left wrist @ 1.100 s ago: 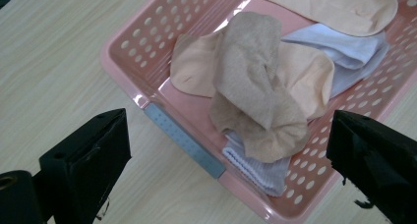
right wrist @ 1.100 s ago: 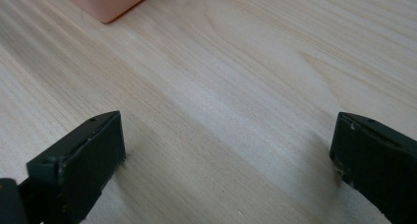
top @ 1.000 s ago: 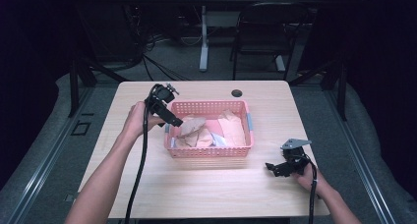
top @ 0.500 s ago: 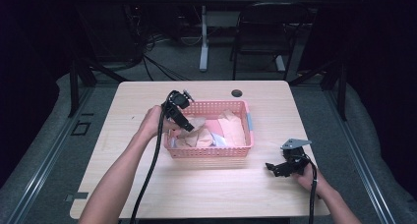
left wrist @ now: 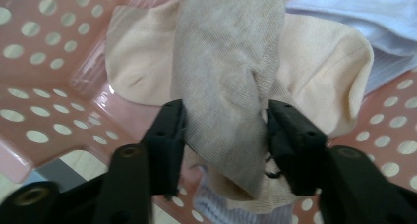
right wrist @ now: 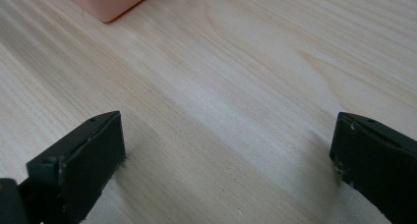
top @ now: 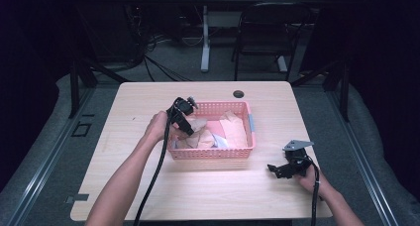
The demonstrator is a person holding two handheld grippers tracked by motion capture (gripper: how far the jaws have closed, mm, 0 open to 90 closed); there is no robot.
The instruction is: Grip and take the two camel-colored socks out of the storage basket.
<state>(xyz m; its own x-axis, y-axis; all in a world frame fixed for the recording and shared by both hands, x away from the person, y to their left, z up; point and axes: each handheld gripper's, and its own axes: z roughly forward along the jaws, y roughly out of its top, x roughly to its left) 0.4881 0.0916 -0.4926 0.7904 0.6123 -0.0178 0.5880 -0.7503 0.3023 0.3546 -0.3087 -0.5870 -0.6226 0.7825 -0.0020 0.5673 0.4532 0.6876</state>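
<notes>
My left gripper (left wrist: 223,130) pinches a grey sock (left wrist: 226,76) in the basket's (top: 210,152) left end (right gripper (right wrist: 226,160) spread, near the table's (top: 148,186) right edge).

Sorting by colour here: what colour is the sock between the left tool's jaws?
Grey-beige sock, clearest in the left gripper view, lying over a paler cream one.
</notes>
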